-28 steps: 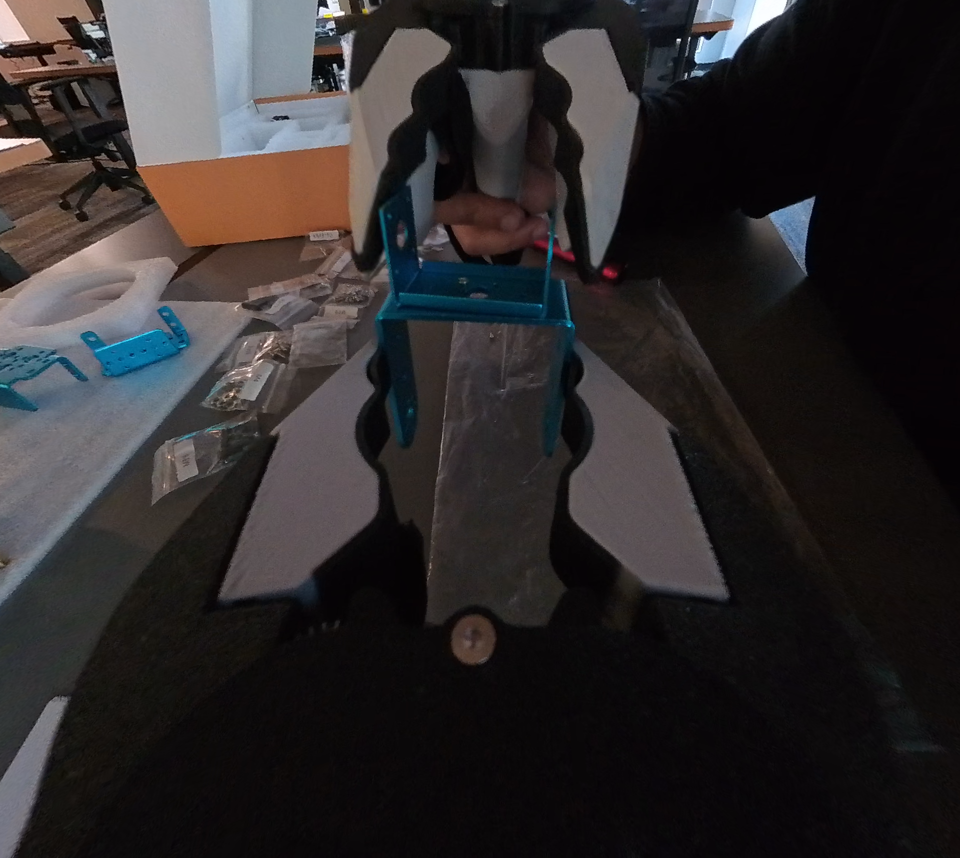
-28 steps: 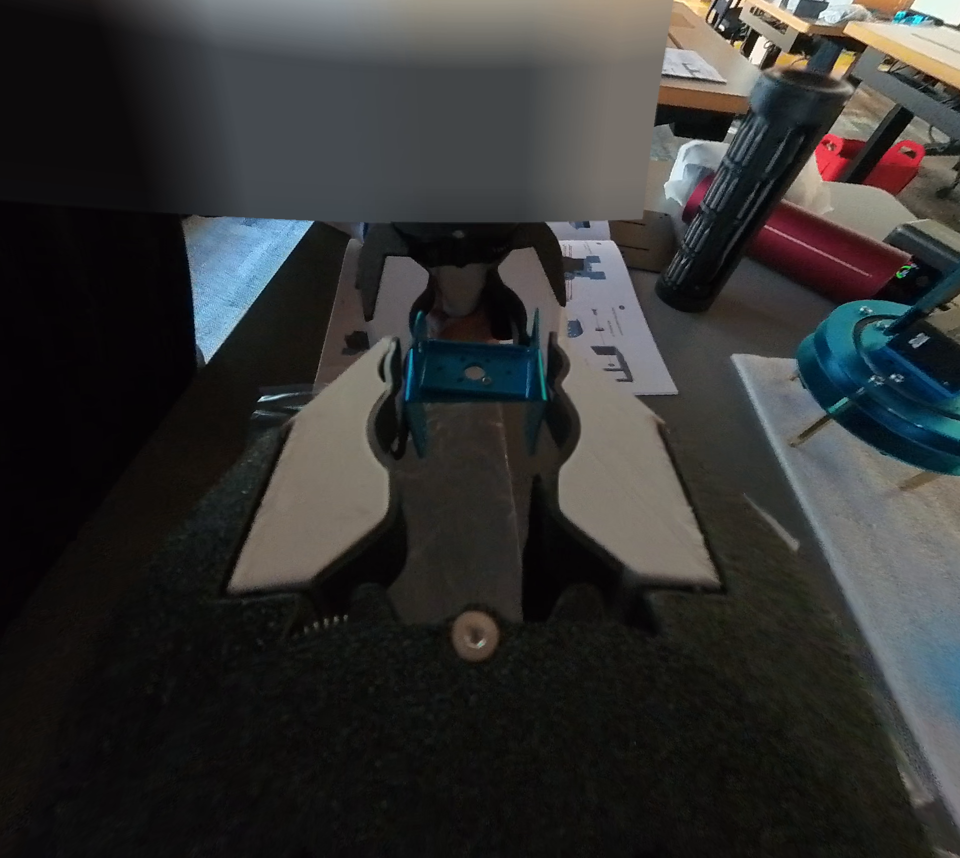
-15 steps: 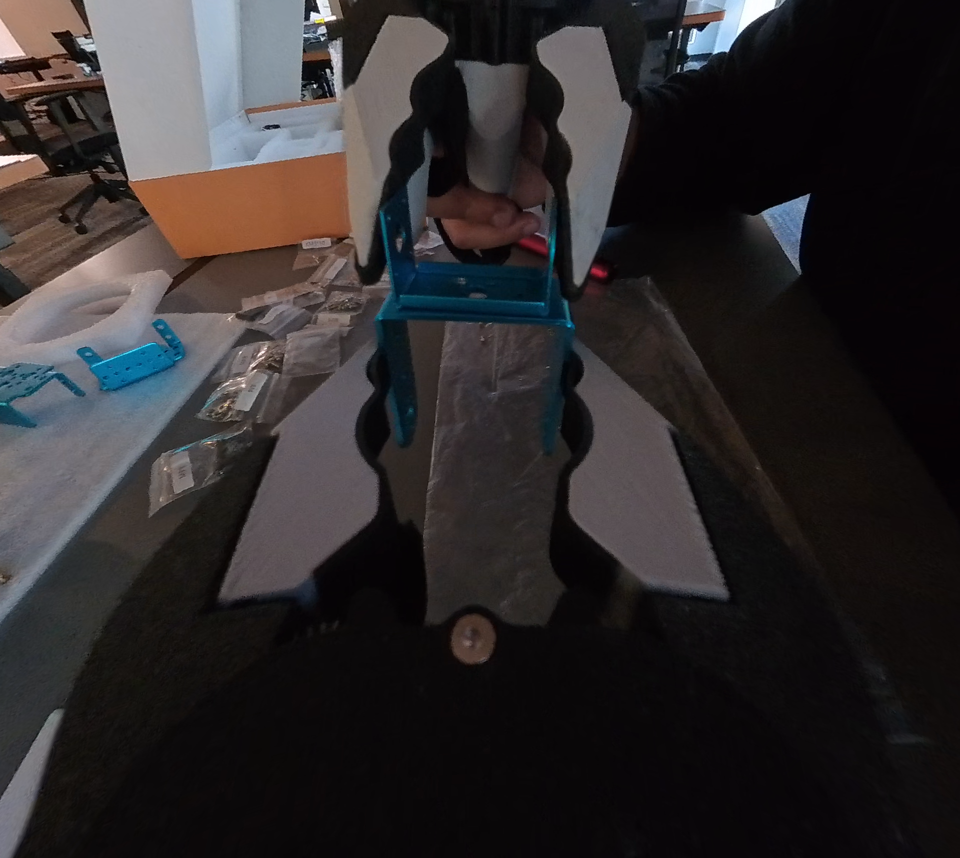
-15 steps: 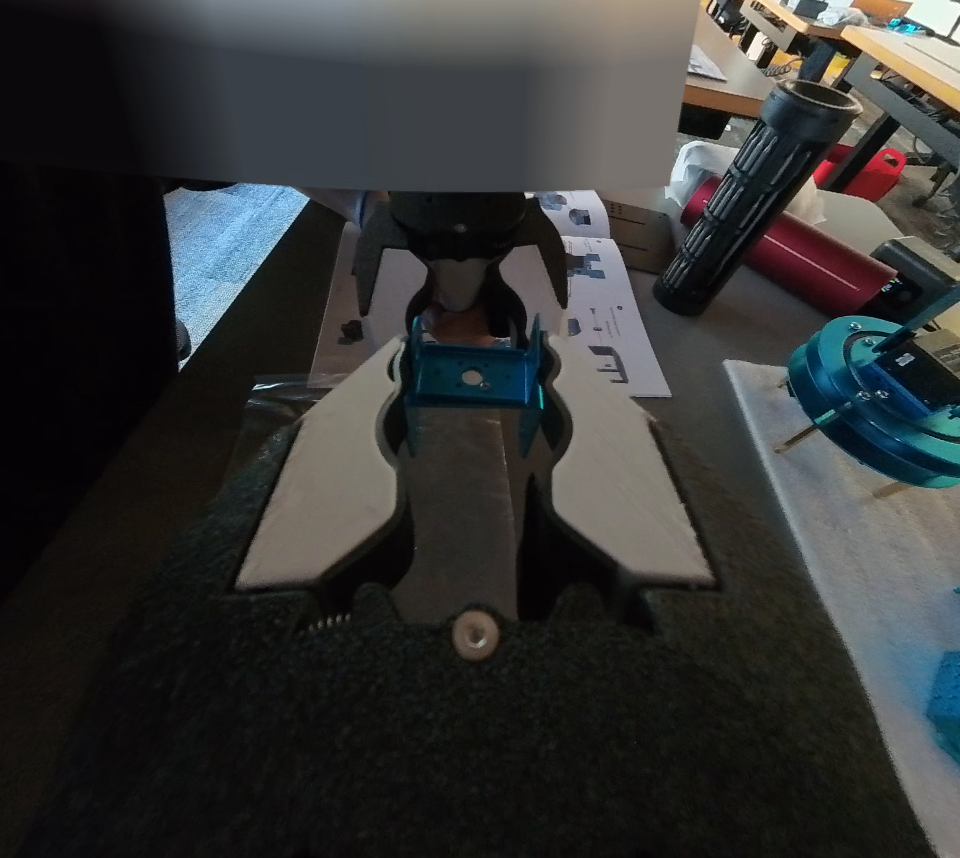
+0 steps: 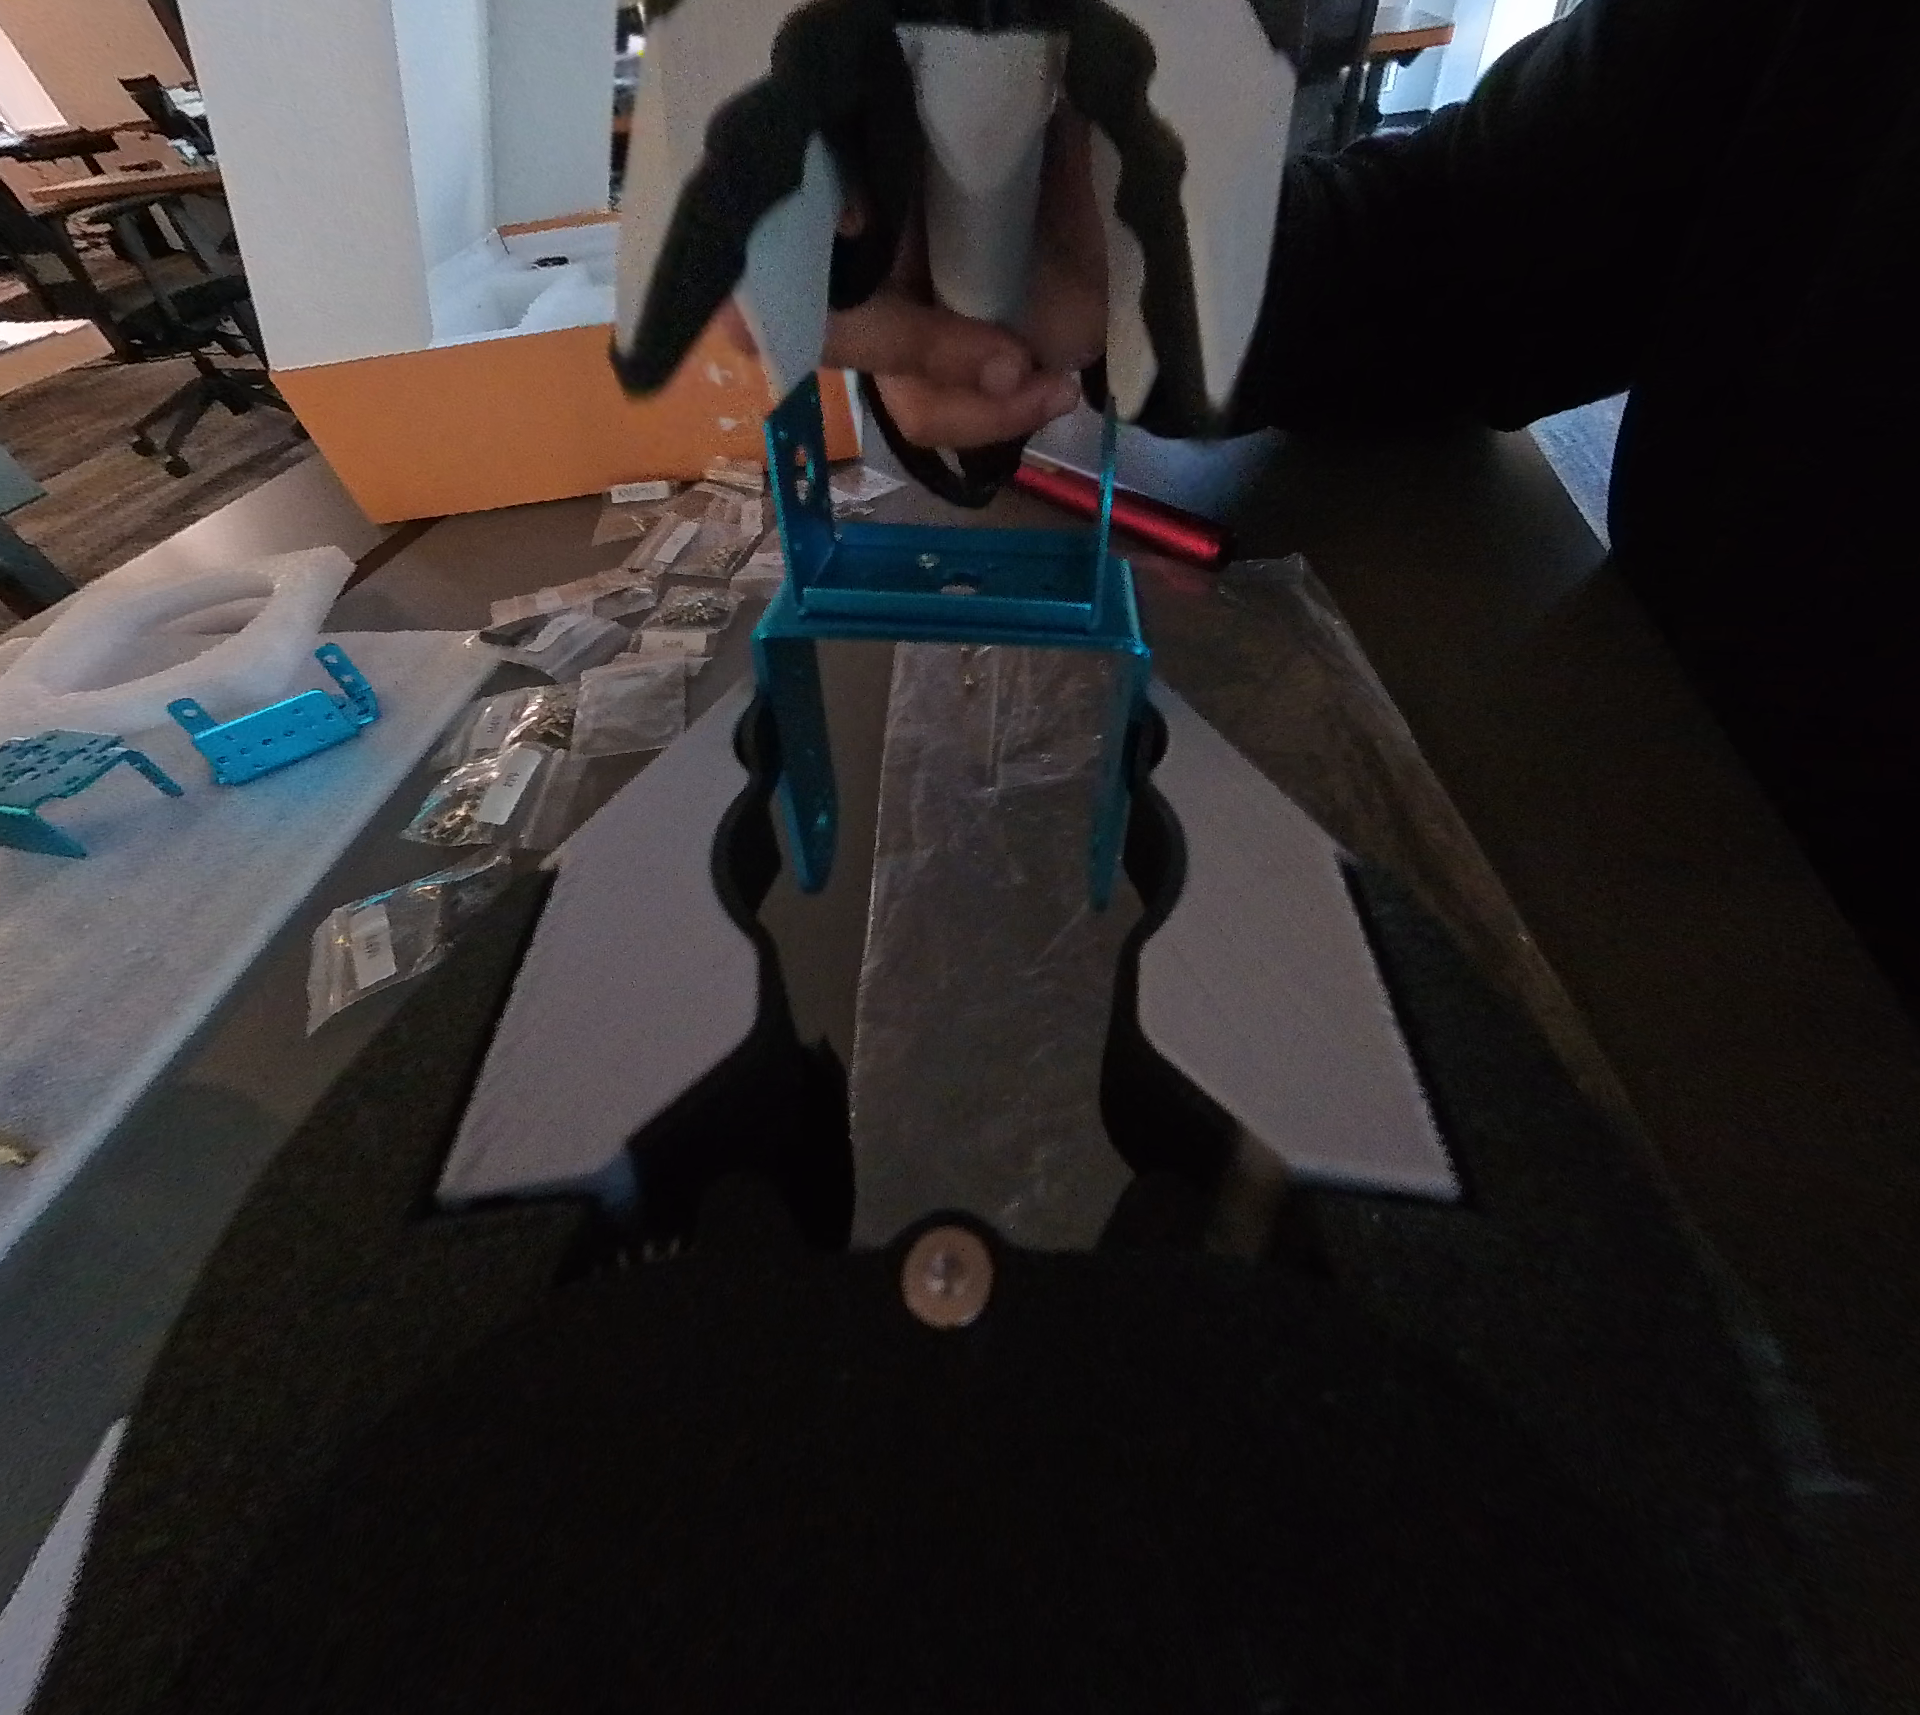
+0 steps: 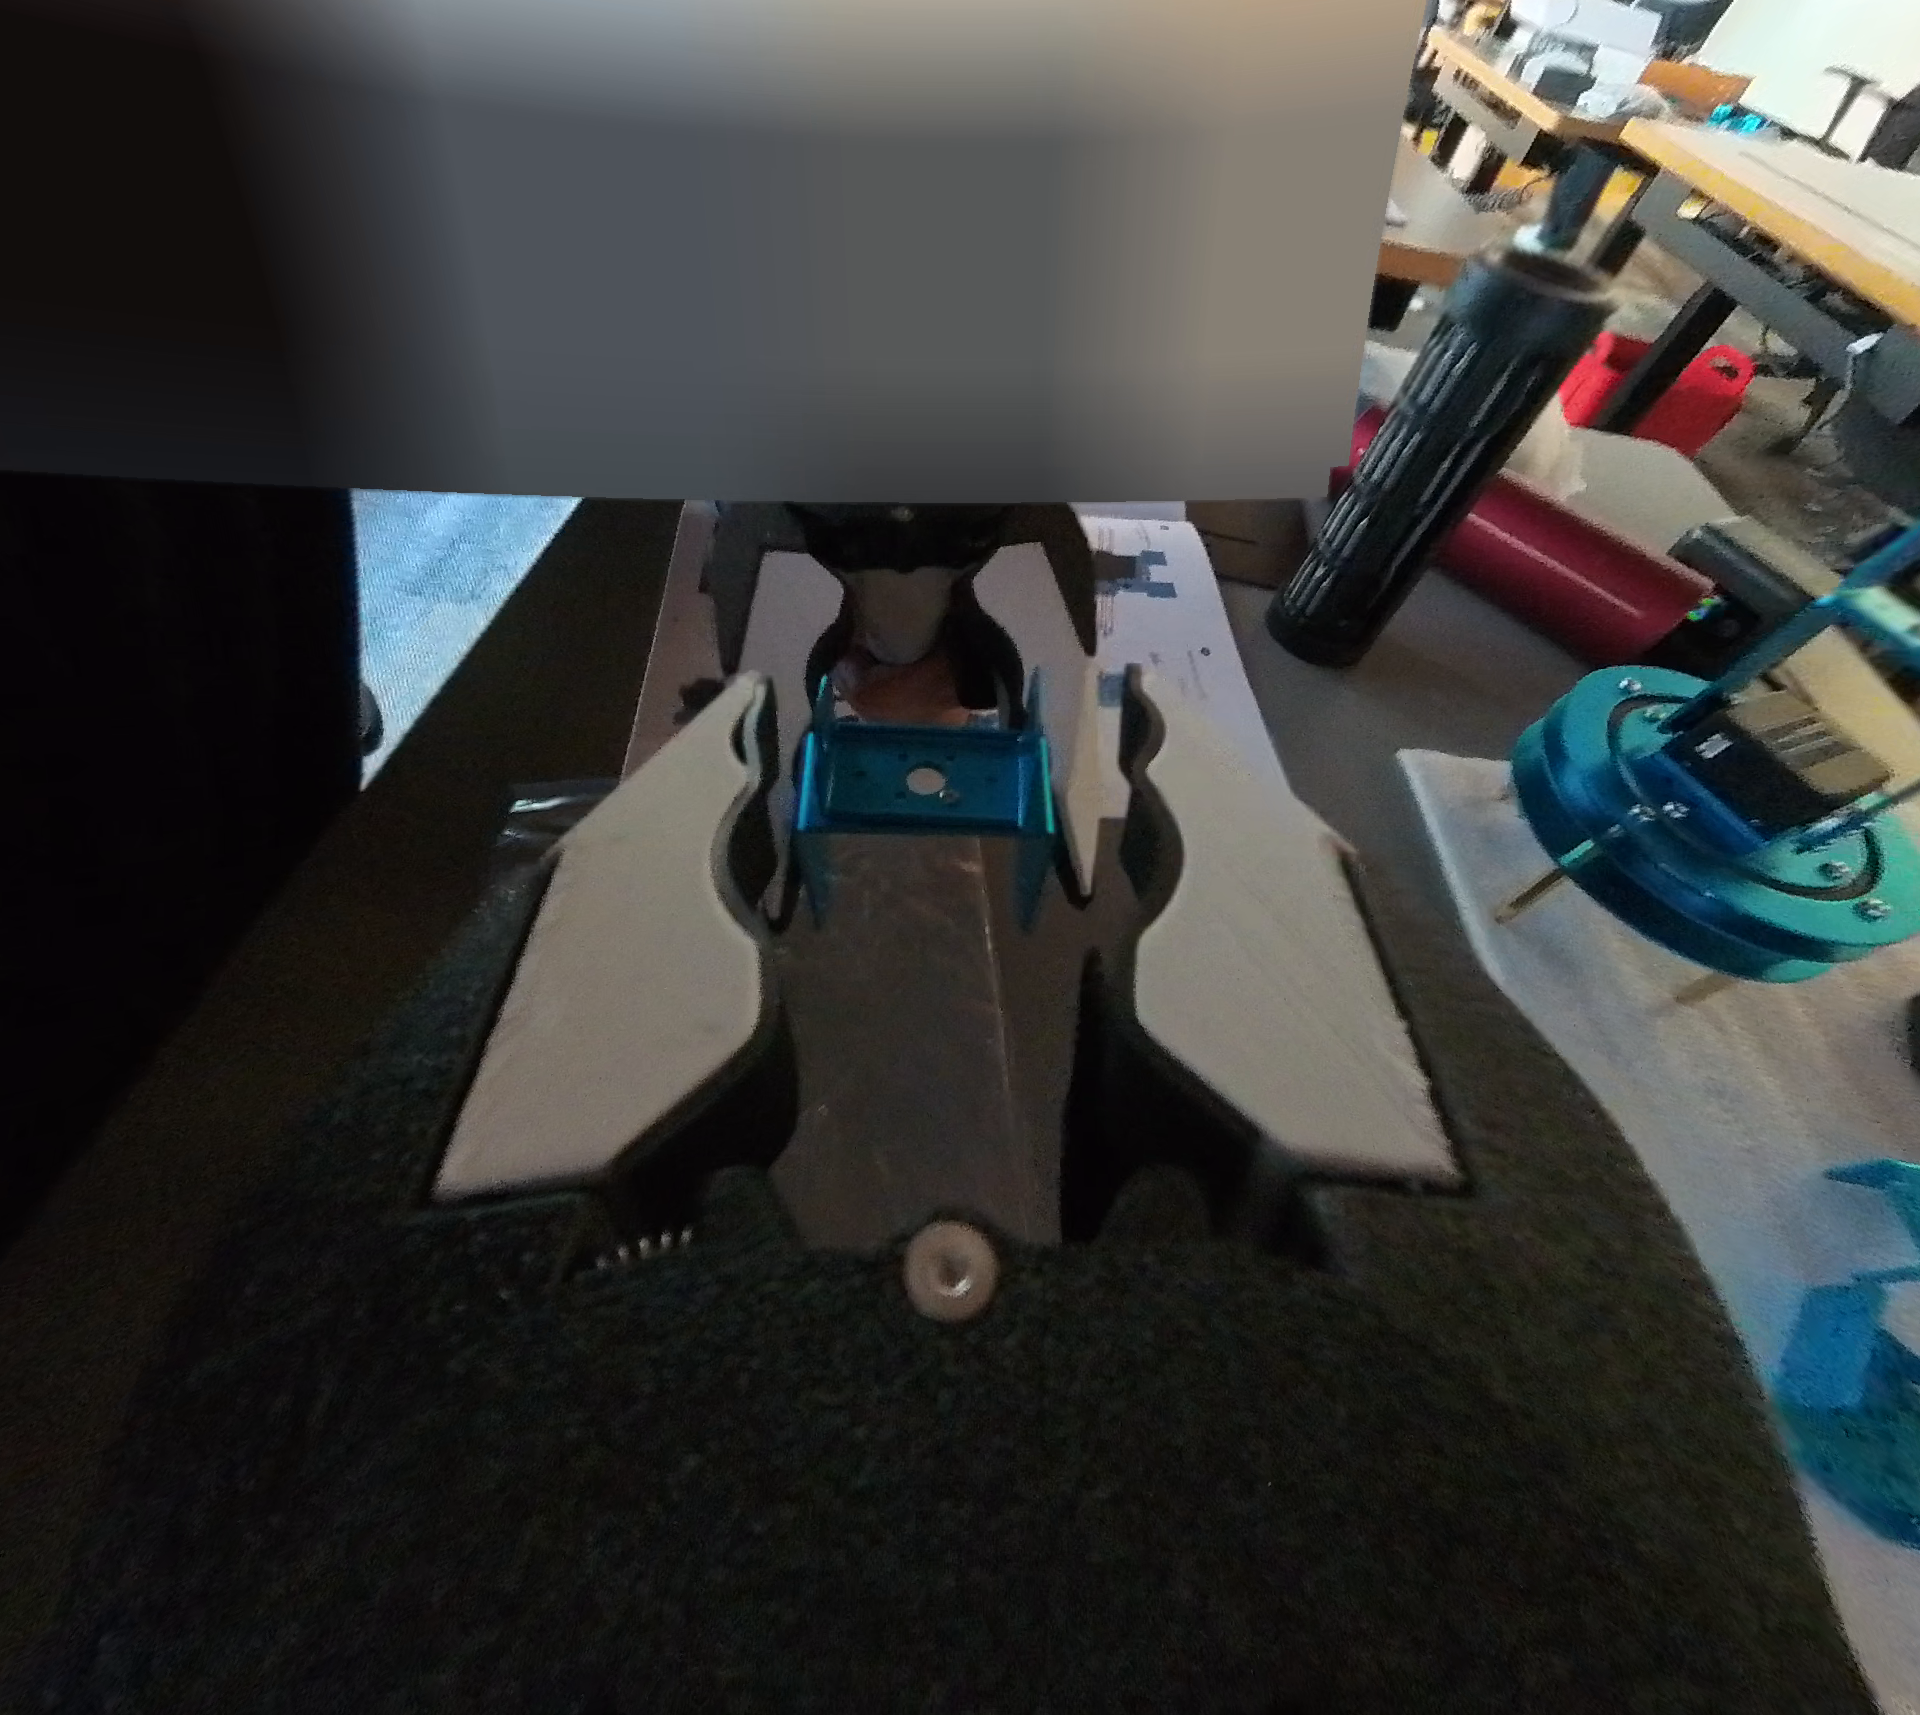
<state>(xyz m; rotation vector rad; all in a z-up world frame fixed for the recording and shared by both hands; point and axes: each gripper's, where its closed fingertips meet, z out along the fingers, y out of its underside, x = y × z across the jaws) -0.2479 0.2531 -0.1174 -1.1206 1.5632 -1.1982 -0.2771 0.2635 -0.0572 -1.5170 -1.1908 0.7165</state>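
The blue bracket [image 5: 805, 751], a U-shaped metal piece with rows of holes, is held above the tabletop [image 5: 1455, 782] with its legs running back along the left tool [image 5: 951, 709], whose jaws are pressed against the outside of those legs. A second bracket [image 5: 935, 569] of the same kind sits base to base against it, its legs pointing the other way, toward the right tool [image 6: 948, 694]. From the right wrist view a large hole and a small screw head show in the mated bases, so the two pieces look lined up and perhaps already pinned, though whether the screw is tight cannot be told. The right tool's jaws stand a little wider than the second bracket, with gaps showing on both sides, so it seems to bracket the piece without squeezing it. A hand [image 5: 956, 387] holds that tool from behind. A clear plastic sheet [image 5: 987, 834] lies on the tabletop under the pair. To the left are small bags of screws [image 5: 582, 699], a white foam sheet [image 5: 156, 938] carrying two more blue parts [image 5: 275, 725], and an orange and white box [image 5: 499, 418]. On the other side lie a booklet [image 6: 1174, 626], a black ribbed tube [image 6: 1444, 439], a red cylinder [image 6: 1558, 553] and a round blue base [image 6: 1714, 834].
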